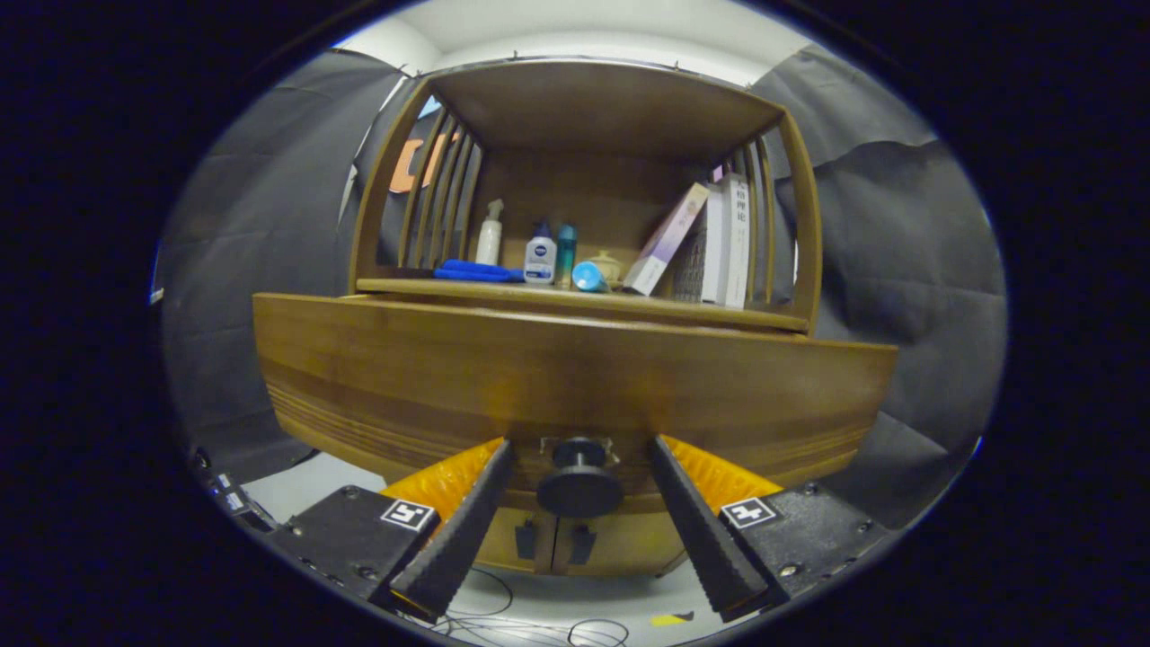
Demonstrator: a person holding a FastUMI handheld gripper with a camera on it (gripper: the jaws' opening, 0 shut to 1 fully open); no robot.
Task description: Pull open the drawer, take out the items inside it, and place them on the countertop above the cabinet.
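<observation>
Knob dead ahead, between my spread fingers.

Gripper view: my gripper (579,449) stands open, one finger either side of the single round knob (579,485) on the drawer (575,377) front, neither touching it; the drawer face looms near, projecting ahead of the countertop (575,301), where I count two bottles, one tube, one cloth and some books.

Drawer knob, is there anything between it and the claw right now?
Nothing visible. The drawer knob sits in the open gap between the claw's two fingers, which flank it without touching. Higher up, the countertop already holds bottles and books.
</observation>
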